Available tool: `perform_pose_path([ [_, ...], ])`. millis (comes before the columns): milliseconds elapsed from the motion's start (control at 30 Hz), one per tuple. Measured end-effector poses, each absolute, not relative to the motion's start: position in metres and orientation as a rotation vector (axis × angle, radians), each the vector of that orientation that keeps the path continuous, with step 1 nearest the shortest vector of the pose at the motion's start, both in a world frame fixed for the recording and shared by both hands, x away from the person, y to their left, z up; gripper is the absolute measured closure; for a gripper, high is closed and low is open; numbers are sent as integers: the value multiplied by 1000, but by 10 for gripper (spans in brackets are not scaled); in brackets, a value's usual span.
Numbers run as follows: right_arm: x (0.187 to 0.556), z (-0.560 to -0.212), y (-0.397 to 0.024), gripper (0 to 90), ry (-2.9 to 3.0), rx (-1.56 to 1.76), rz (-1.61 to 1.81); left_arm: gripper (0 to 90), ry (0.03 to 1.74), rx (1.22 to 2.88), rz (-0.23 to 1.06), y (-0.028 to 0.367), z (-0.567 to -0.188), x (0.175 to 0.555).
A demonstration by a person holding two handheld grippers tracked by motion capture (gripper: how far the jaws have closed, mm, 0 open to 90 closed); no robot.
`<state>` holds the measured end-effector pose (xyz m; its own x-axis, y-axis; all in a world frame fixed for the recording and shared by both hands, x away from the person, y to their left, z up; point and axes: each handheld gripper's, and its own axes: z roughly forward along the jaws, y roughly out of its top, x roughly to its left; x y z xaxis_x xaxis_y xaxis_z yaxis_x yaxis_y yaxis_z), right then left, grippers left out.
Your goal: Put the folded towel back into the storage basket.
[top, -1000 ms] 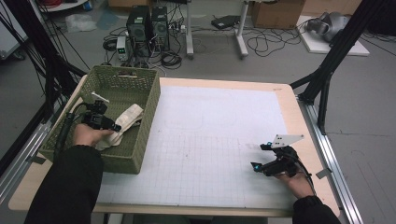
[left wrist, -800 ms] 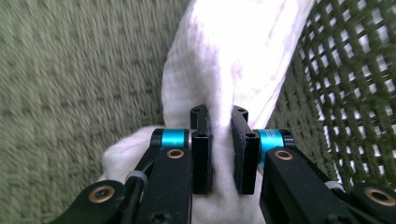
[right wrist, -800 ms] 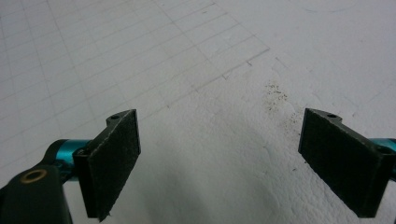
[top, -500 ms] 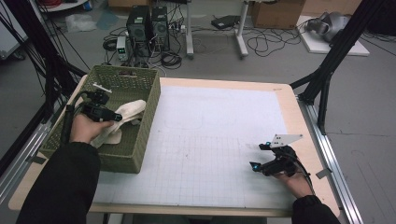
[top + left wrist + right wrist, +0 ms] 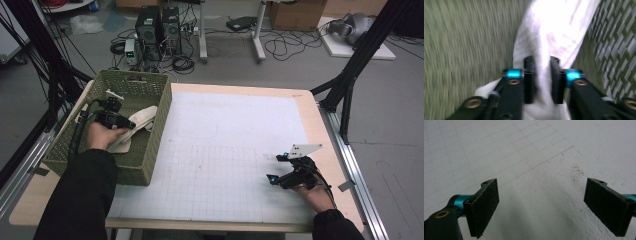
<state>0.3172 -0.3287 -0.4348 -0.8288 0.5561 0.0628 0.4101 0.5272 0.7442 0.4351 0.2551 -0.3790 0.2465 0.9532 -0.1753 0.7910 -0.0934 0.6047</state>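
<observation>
A cream cloth lies in the green woven basket at the table's left. My left gripper reaches into the basket over the cloth. In the left gripper view the cloth runs up between the jaws of the left gripper. Those jaws have just been opening; a narrow gap shows between them and the pads look slack on the cloth. My right gripper rests low over the white gridded mat near the front right. The right gripper is wide open with nothing between its pads.
The basket wall rises close on one side of the left gripper. The white gridded mat covers most of the wooden table. Black frame legs stand past the right edge. Computers and cables lie on the floor behind.
My left hand has shifted a little toward the far side of the basket, and the cloth has moved with it. The right hand and its gripper have stayed put.
</observation>
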Motion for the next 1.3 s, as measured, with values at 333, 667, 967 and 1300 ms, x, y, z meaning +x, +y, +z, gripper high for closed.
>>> perform_pose_path([
  [333, 316, -436, -325, 119, 2607, 812, 1168, 466, 1560, 2059, 367, 259, -374, 429],
  [667, 317, -437, -325, 119, 2610, 799, 1169, 605, 1565, 2261, 219, 253, -392, 430],
  [967, 317, -437, -325, 119, 2613, 796, 1173, 823, 1645, 2119, 279, 251, -391, 436],
  [1300, 317, -437, -324, 119, 2621, 785, 1171, 485, 1642, 1872, 425, 252, -381, 438],
])
